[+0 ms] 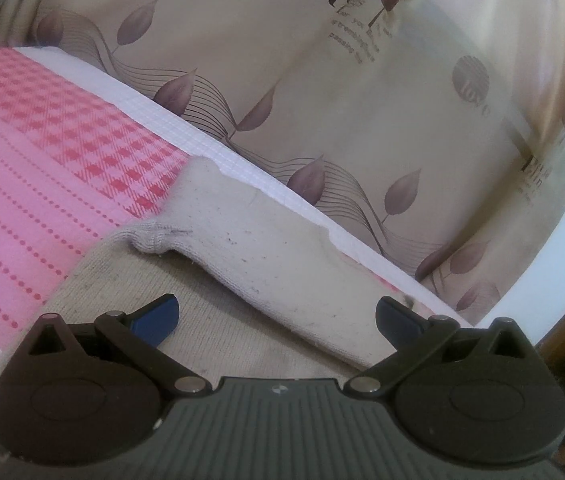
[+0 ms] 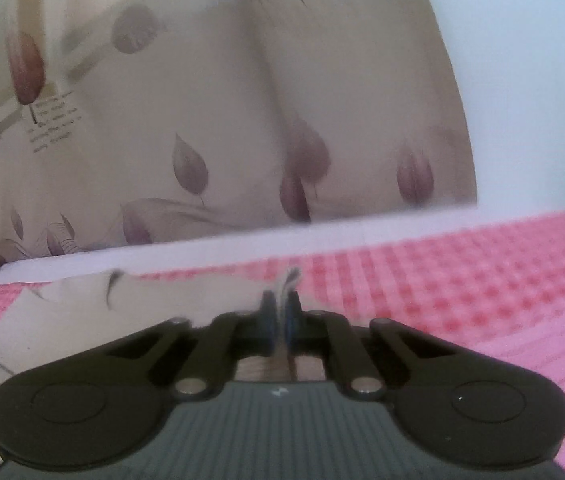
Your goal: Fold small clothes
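Garment: a small beige knit garment (image 1: 266, 248) lay on the pink cloth (image 1: 34, 168), near the far white edge of the surface. What kind of garment it was could not be told.
Surface: pink checked and dotted cloth over a white-edged pad; whether tabletop or bed could not be told. A leaf-printed curtain (image 1: 322, 80) hung behind.
Fold state: in the left wrist view 1 layer already lay over another, with a rounded fold ridge running diagonally and a bunched corner at its upper left end. Judged as at least 1 fold started or made.
Left gripper (image 1: 278, 320): jaws spread wide, holding nothing, hovering low over the beige knit; both blue pads (image 1: 154, 322) were clear of the cloth.
Right gripper (image 2: 280, 316): jaws closed on a thin edge of pale fabric that stood up between the pads. View blurred, so motion was likely.
Right-side garment: pale fabric spread to the left of the right gripper in its view, over the pink cloth.
Done (judgement): garment laid out, 1 edge pinched, 1 fold partly formed.
Left (judgement): carry the pinched edge across, lay it flat, smooth the bunched corner, release. Further folds probably needed.
Progress (judgement): roughly mid-task for this piece; no other clothes or finished stack visible.
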`<state>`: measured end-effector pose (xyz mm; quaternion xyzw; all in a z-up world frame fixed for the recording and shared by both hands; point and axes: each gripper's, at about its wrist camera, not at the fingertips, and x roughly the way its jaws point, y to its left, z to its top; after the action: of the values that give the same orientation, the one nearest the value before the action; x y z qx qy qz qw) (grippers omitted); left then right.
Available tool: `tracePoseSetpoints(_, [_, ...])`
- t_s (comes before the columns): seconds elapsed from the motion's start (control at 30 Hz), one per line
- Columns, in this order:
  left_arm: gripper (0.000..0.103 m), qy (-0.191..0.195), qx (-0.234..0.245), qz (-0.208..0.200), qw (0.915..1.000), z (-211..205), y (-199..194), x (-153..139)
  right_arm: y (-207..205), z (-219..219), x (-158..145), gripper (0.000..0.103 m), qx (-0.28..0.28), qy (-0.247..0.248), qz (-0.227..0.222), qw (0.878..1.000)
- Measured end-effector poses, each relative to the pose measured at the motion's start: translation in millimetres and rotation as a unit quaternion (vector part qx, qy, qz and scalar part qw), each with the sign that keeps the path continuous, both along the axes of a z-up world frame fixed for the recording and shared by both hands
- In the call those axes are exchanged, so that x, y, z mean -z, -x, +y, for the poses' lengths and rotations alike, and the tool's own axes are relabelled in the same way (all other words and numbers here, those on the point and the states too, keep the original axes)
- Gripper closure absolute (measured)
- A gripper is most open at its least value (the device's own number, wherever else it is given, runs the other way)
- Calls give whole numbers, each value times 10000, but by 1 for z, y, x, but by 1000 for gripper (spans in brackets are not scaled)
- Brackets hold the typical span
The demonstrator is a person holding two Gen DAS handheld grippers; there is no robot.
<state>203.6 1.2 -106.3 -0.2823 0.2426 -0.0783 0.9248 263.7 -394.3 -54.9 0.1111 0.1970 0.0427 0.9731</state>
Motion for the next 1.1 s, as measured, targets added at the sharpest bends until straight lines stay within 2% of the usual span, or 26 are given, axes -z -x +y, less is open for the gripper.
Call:
tracePoseSetpoints(0.07, [0, 7, -2, 5, 10000, 0, -1, 0, -4, -8, 13, 98, 42, -163, 181, 9997])
tracePoseSetpoints(0.17, [0, -12, 9, 7, 10000, 0, -1, 0, -9, -7, 24, 98, -13, -108, 357, 9993])
tracePoseSetpoints(0.33, [0, 2, 12, 6, 10000, 1, 0, 1, -11, -4, 14, 98, 64, -192, 120, 9997])
tracePoseSetpoints(0.37, [0, -8, 15, 11, 10000, 1, 0, 1, -16, -2, 15, 98, 99, -82, 161, 9998])
tracePoseSetpoints(0.43, [0, -24, 30, 20, 10000, 1, -1, 1, -33, 5, 27, 98, 162, 393, 551, 9976])
tracePoseSetpoints(0.5, [0, -51, 45, 36, 10000, 1, -1, 0, -37, 6, 26, 98, 204, 414, 634, 9969])
tracePoseSetpoints(0.73, [0, -73, 67, 64, 9999, 2, -3, 1, -33, -13, 31, 94, 182, -325, 591, 9976])
tracePoseSetpoints(0.8, [0, -62, 66, 61, 9999, 3, -3, 1, -28, -20, 30, 90, 162, -549, 584, 9966])
tracePoseSetpoints(0.83, [0, -60, 63, 62, 9999, 3, -3, 1, -21, -25, 29, 88, 196, -707, 564, 9957])
tracePoseSetpoints(0.9, [0, -58, 61, 63, 9999, 3, -2, 1, 6, -36, 30, 75, 367, -1289, 488, 9898])
tracePoseSetpoints(0.97, [0, -46, 64, 65, 9999, 3, -2, 1, 46, -40, 30, 70, 308, -1728, 317, 9840])
tracePoseSetpoints(1.07, [0, -23, 96, 72, 9999, 4, -2, 1, 112, -30, 30, 65, 165, -1463, 400, 9883])
tracePoseSetpoints(1.1, [0, -37, 133, 92, 9999, 3, -1, 0, 133, -28, 31, 60, 33, -1463, 469, 9881])
